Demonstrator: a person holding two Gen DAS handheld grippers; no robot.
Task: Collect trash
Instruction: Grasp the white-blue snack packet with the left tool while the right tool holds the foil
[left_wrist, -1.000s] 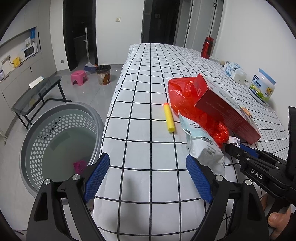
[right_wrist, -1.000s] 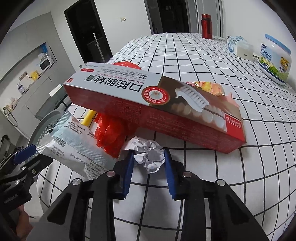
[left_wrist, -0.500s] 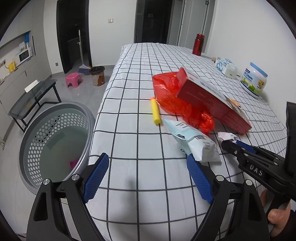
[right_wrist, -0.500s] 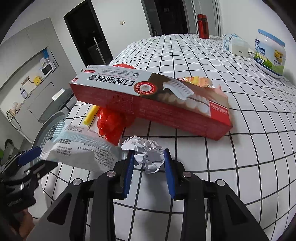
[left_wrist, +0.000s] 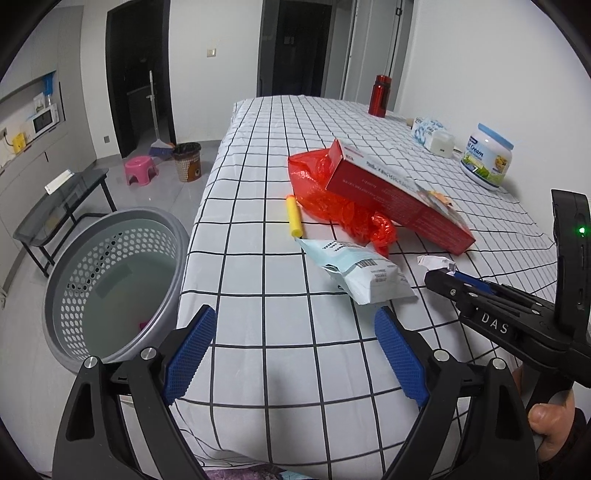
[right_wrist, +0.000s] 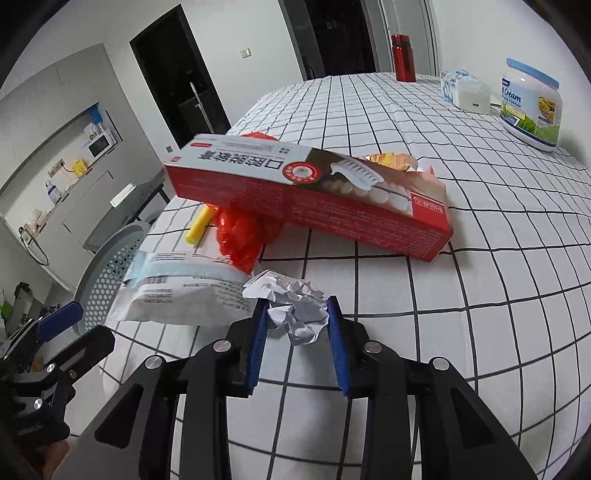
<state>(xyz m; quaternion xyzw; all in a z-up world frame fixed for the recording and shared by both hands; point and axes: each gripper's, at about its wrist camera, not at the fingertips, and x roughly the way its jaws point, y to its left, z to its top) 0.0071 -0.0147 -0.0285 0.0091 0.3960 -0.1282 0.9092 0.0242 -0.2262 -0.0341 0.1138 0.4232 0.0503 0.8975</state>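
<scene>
My right gripper (right_wrist: 295, 325) is clamped on the paper wad (right_wrist: 291, 310), both blue pads pressed into its sides, and over the last second the wad has come up off the tabletop (left_wrist: 266, 229) with it: a second ago it sat against the cloth by the red box (right_wrist: 314, 199), now it hangs a little nearer the front edge, over the grid. That means the pick is made, and I judge the next leg is a carry across to the basket (left_wrist: 110, 280), which stands on the floor off the table's left edge with a pink scrap already inside. My left gripper (left_wrist: 295, 347) is wide open and empty above the front edge, having drawn back a bit from the pile. Still left near the front of the table are the pale pouch (left_wrist: 362, 273), the red bag (left_wrist: 332, 199) under the box, and the yellow tube (left_wrist: 294, 220) toward the left edge. The wad is light and springy, so I would keep the squeeze firm.
</scene>
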